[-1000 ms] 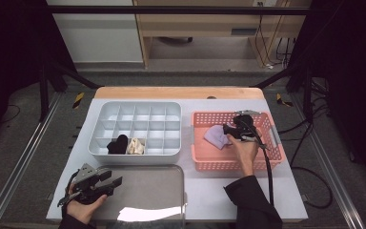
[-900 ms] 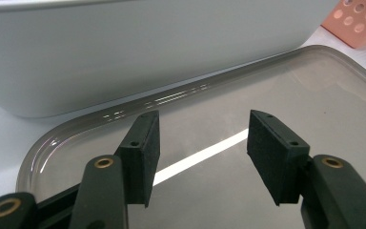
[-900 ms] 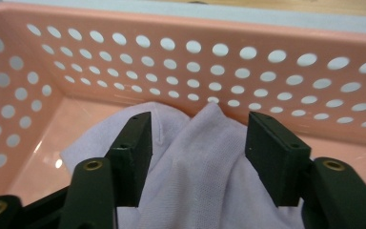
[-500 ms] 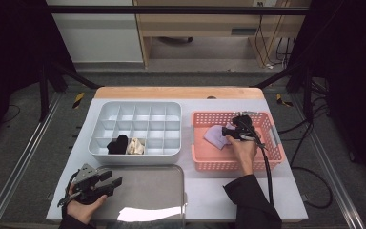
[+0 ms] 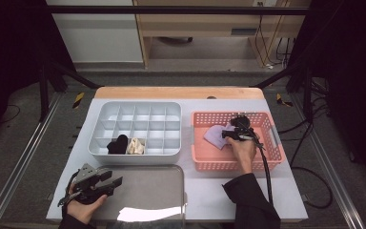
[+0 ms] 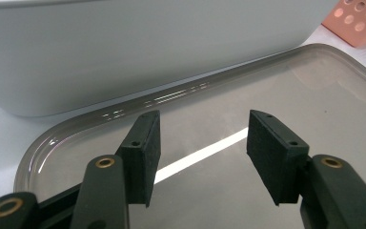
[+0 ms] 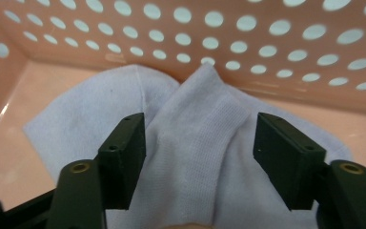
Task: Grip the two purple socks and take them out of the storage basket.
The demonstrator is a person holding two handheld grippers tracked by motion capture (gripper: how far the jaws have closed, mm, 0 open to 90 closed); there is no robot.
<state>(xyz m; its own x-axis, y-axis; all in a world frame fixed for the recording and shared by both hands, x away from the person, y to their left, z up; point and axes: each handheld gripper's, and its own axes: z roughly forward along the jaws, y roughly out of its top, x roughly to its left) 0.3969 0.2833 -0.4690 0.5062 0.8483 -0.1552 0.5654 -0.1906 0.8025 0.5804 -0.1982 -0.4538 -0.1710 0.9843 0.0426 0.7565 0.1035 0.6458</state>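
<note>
A lavender sock (image 5: 214, 138) lies crumpled in the pink perforated basket (image 5: 233, 115). My right gripper (image 5: 225, 135) reaches into the basket from the right, low over the sock. In the right gripper view a raised fold of the sock (image 7: 198, 138) sits between the jaws of the right gripper (image 7: 200, 148). Those jaws have just been closing a little, but the pads stand clear of the cloth. My left gripper (image 5: 113, 179) rests open over the grey tray (image 5: 147, 193) at the front left, nothing between its jaws (image 6: 200, 143).
A white divided organizer (image 5: 136, 107) stands left of the basket, holding a black sock (image 5: 118, 144) and a cream one (image 5: 135, 146) in its front row. Its white wall (image 6: 147, 43) rises just behind the tray (image 6: 267, 90). The basket's holed wall (image 7: 219, 28) stands close behind the sock.
</note>
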